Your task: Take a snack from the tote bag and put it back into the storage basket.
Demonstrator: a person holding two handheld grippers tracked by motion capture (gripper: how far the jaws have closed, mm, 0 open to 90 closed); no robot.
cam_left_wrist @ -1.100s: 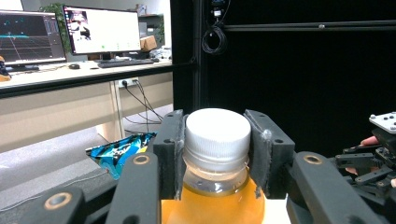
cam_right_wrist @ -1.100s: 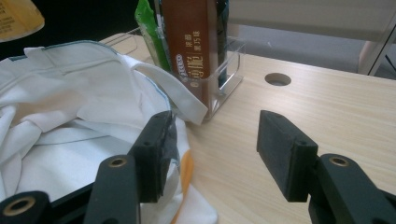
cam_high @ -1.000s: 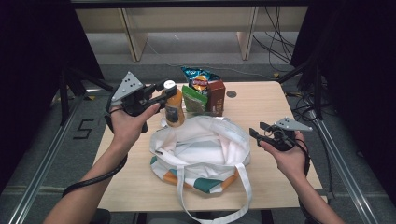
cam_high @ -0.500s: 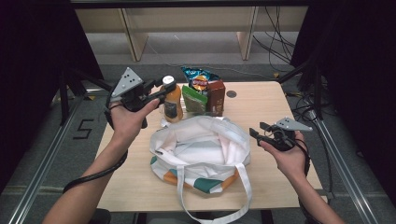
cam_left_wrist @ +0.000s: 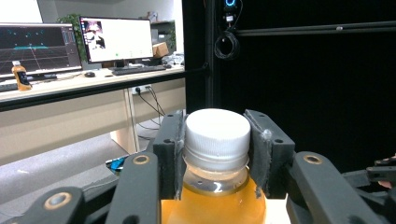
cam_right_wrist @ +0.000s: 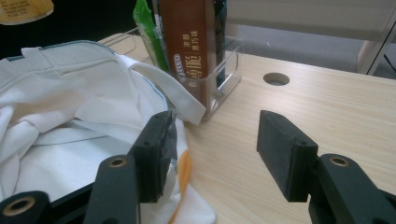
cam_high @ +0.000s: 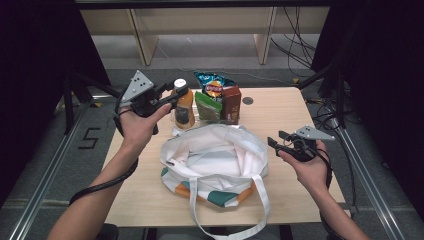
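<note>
Left tool (cam_high: 175,95) clamped on the white-capped neck of an orange juice bottle (cam_high: 184,109), upright at the worktop's (cam_high: 280,110) far edge behind the open tote bag (cam_high: 215,160), right tool (cam_high: 280,142) with jaws spread apart, empty, just beside the bag

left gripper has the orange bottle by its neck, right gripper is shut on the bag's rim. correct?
Half right. The left gripper does clamp the orange bottle at its neck and cap. The right gripper is open and empty: in the right gripper view its fingers stand apart beside the bag, not on its rim.
</note>
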